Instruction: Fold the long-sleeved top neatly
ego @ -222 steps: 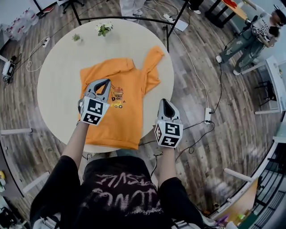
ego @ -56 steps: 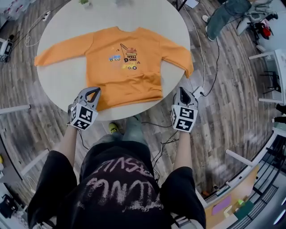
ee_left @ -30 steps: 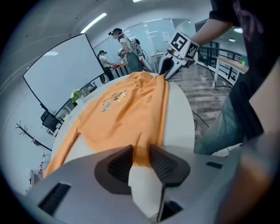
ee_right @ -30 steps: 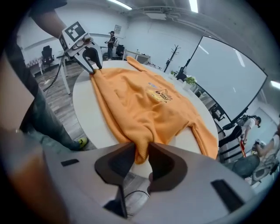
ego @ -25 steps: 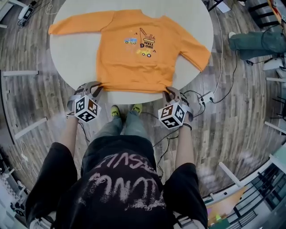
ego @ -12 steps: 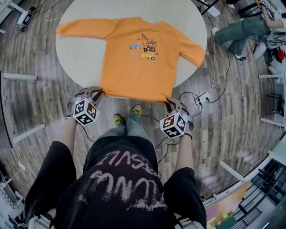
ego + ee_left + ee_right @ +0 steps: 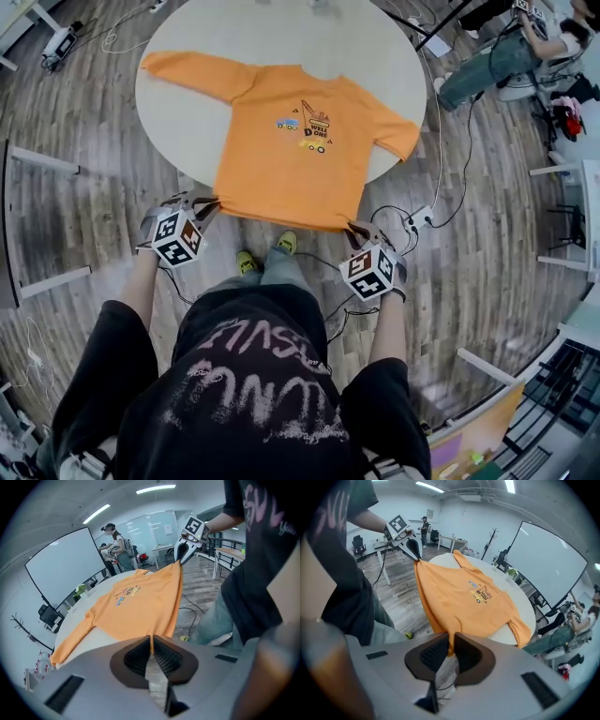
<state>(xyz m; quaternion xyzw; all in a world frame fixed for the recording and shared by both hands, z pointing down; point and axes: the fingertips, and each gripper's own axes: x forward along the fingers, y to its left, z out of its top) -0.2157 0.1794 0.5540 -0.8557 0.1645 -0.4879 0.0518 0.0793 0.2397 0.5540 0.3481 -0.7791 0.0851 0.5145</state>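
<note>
**A:** Head view first. Where is the garment?

**B:** The orange long-sleeved top (image 7: 291, 141) lies print up on the round desk (image 7: 375, 37), collar at the far side. One sleeve (image 7: 192, 73) stretches out to the far left. The other sleeve (image 7: 398, 136) is bent at the desk's right edge. The near hem is drawn past the desk's near edge, above the wooden floor (image 7: 84, 216).

**A:** And the tools?

**B:** The left hand-held gripper (image 7: 208, 200) is at the hem's left corner and the right hand-held gripper (image 7: 355, 226) is at its right corner. Both are off the desk, just in front of the person.

**A:** What does the left gripper view show?

**B:** The left hand-held gripper (image 7: 151, 641) has just been closing its jaws, and they are clenched on a thin edge of the orange hem between the ribbed pads. The top (image 7: 136, 606) stretches away onto the desk (image 7: 97, 633). Across the hem, the right hand-held gripper (image 7: 180, 557) pinches the other corner.

**A:** And the right gripper view?

**B:** Much the same. The right hand-held gripper (image 7: 451, 646) is clenched on its corner of the hem, with orange cloth caught between the pads. The top (image 7: 464, 602) runs from there up onto the desk (image 7: 520, 602). The left hand-held gripper (image 7: 414, 552) holds the far corner.
</note>
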